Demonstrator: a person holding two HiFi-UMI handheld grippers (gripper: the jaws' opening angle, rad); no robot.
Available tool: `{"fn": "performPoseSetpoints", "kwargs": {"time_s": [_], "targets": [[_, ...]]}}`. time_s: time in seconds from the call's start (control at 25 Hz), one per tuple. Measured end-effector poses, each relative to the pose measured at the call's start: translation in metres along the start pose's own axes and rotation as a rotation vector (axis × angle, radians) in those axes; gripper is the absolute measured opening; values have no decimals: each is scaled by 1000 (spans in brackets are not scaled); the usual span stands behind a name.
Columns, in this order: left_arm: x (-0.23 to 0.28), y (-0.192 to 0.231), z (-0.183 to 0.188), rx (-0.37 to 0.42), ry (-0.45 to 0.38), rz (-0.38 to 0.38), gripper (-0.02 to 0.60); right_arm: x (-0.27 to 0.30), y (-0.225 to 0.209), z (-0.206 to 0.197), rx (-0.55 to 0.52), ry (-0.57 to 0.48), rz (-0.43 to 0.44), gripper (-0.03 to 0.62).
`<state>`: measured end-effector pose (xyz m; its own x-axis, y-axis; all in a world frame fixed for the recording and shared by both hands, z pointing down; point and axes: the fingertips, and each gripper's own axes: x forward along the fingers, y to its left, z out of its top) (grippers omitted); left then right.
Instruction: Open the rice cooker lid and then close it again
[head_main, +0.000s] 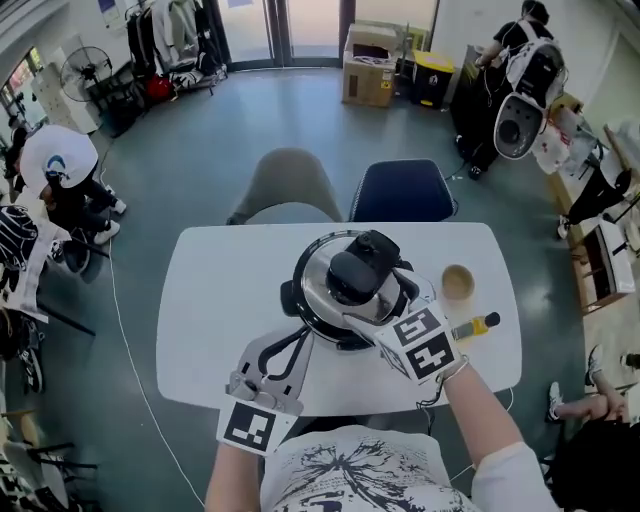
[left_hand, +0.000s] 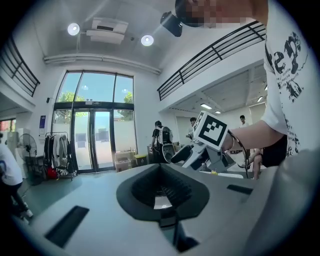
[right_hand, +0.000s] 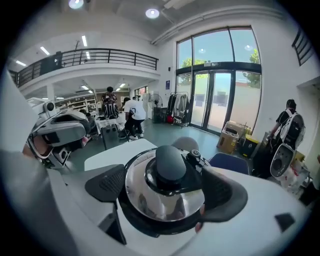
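Observation:
The rice cooker (head_main: 345, 290) stands mid-table, its steel lid (right_hand: 165, 197) down and topped by a black knob (right_hand: 170, 162). My right gripper (right_hand: 167, 189) is open and tilts down over the lid, one pad on each side of the knob and neither touching it. From the head view the right gripper (head_main: 385, 302) reaches in from the cooker's near right. My left gripper (head_main: 290, 350) hovers level by the cooker's near left side. Its pads (left_hand: 182, 190) meet with nothing between them.
The white table (head_main: 210, 300) also carries a tan cup (head_main: 457, 283) and a yellow bottle (head_main: 478, 325), both to the right of the cooker. A grey chair (head_main: 290, 190) and a blue chair (head_main: 402, 190) stand at the far edge. Several people are about the room.

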<state>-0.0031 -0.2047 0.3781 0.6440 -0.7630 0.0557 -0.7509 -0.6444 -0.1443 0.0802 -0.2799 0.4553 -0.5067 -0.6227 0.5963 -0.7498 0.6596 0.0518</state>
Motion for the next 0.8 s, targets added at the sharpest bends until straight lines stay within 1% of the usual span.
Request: {"fn": "performPoseSetpoints", "kwargs": {"time_s": [0.04,0.12,0.24,0.36,0.44,0.56,0.64,0.72,0.8], "targets": [[7,7,-4,11,8,-5,12,11,-6,3,-6,18,7,502],[17,22,-11,5,12,-6,13,33,-13,10,-15,53,18,494],[31,41,-23,16,39,-15,13,58,-21,15,-7,102,35,456],[43,54,-25,19,37,-29,13,75,-24,16,4,156,52,443],[44,61,-24,25,37,-40,14,85,-24,16,18,193,54,425],[41,68,-26,44,41,-53,12,95,-20,13,66,244,55,348],[42,70,-25,53,40,-56,12,98,-19,11,89,274,71,324],[45,72,-21,53,35,-52,14,98,-21,11,87,295,79,318],[47,74,-19,31,23,-41,13,97,-22,11,79,305,82,318]]}}
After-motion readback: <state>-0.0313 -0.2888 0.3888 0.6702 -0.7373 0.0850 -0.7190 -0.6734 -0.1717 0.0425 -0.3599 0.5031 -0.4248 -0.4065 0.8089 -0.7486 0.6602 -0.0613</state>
